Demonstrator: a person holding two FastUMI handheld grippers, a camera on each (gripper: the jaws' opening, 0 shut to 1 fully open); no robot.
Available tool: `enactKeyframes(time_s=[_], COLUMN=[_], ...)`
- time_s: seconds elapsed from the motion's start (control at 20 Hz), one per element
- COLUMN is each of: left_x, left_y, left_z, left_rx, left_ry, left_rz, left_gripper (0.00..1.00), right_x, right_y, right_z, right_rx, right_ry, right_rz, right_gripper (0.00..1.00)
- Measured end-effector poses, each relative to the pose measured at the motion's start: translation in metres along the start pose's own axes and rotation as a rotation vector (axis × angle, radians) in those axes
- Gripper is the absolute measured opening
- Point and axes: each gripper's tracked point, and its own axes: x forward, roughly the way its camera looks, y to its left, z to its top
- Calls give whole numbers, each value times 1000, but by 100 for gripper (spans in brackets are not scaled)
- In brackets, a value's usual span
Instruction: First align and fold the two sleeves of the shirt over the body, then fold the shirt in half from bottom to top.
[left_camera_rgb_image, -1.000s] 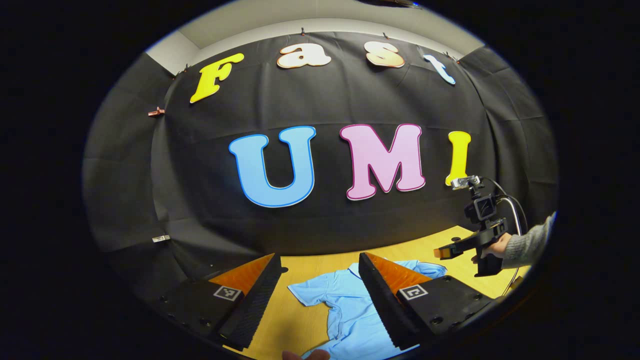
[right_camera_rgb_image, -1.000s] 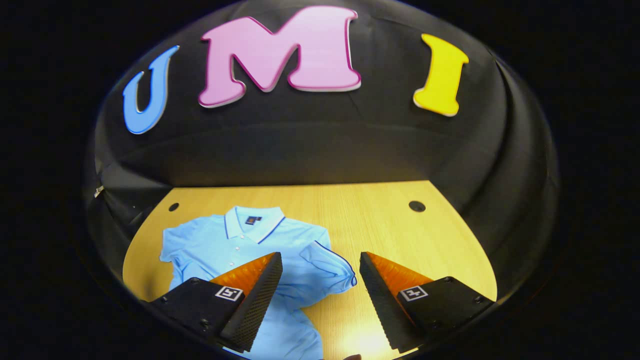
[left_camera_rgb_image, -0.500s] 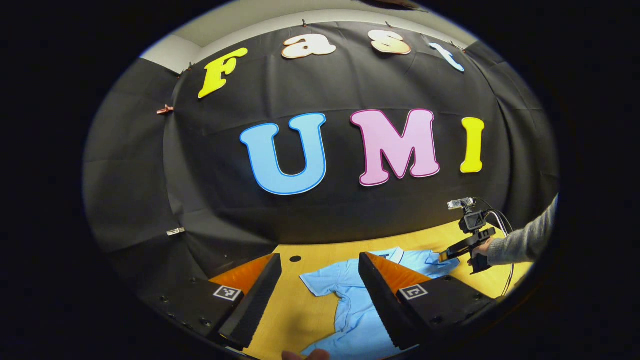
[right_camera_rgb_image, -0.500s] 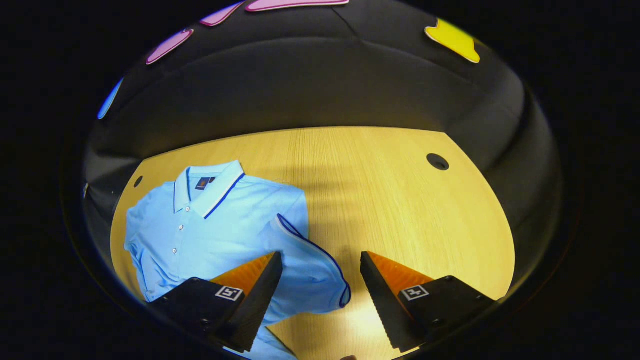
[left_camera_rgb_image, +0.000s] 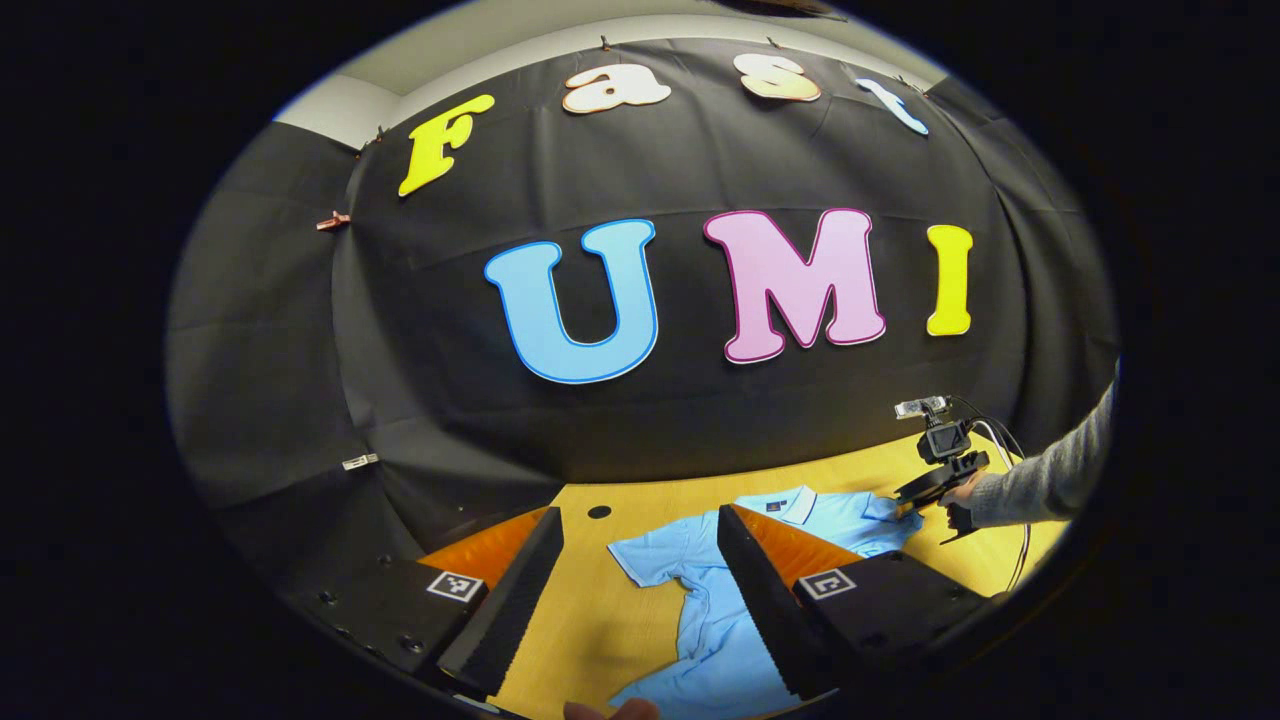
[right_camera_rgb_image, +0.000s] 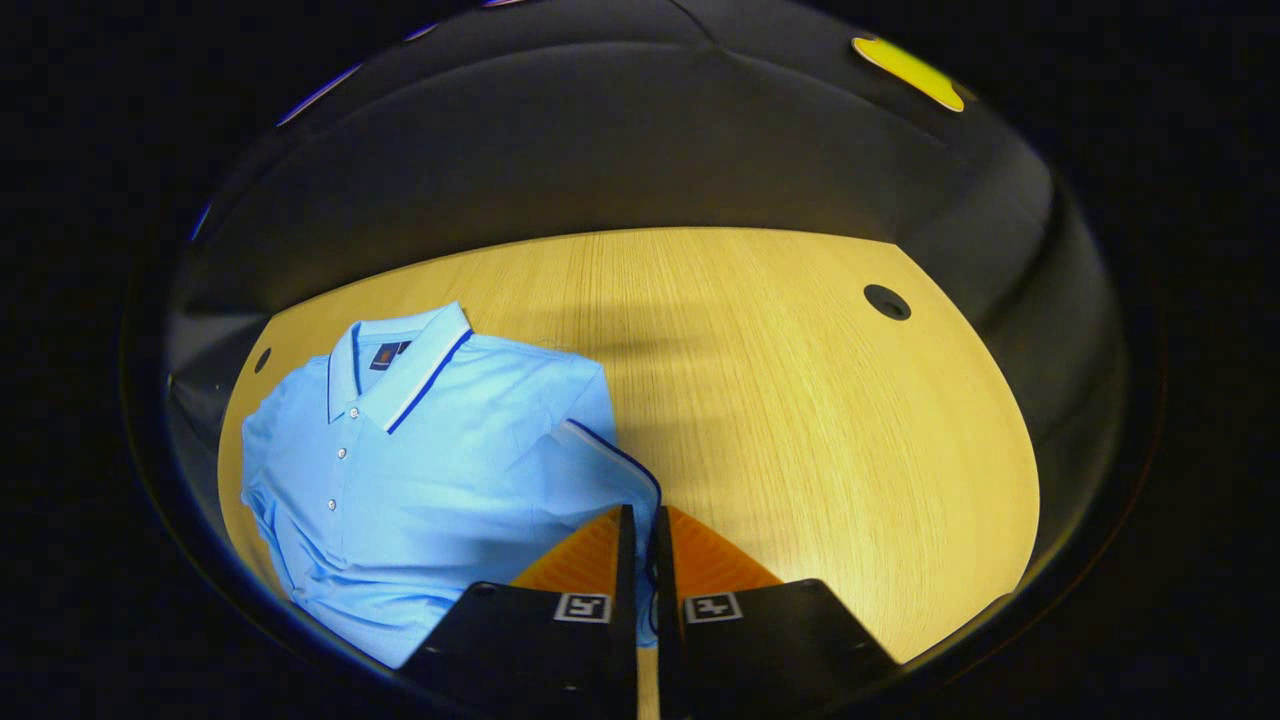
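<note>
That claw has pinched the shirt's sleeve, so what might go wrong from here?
1. The right claw grips only the sleeve's trimmed edge, so the cloth may slip out mid-fold.
2. The left claw hangs open above the shirt; nothing pins the body, so pulling may drag it across the table.

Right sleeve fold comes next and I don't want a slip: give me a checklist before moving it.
1. Right tongs shut on the sleeve cuff: ok.
2. Shirt body flat on the table, collar and placket facing up: ok.
3. Left tongs open, above the shirt, holding nothing: ok.
4. Other sleeve not folded yet: ok.
5. How much cloth is pinched: cannot tell.
</note>
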Motion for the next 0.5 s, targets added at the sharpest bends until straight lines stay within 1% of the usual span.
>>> enactKeyframes(time_s=[0.05, 0.15, 0.3, 0.5], left_x=[0, 0, -1, 1], left_y=[1, 4, 9, 15], left_z=[0, -2, -5, -8], left_rx=[1, 1, -4, -22], left_ry=[0, 2, 1, 3], left_rz=[0, -3, -11, -20], left_gripper=[99, 98, 99, 99], right_x=[-2, -6, -24, -54], right_y=[4, 7, 22, 72], right_z=[0, -1, 17, 31], right_rx=[2, 4, -25, -18], right_ry=[2, 5, -67, -117], right_rz=[10, 17, 40, 132], right_gripper=[5, 5, 6, 5])
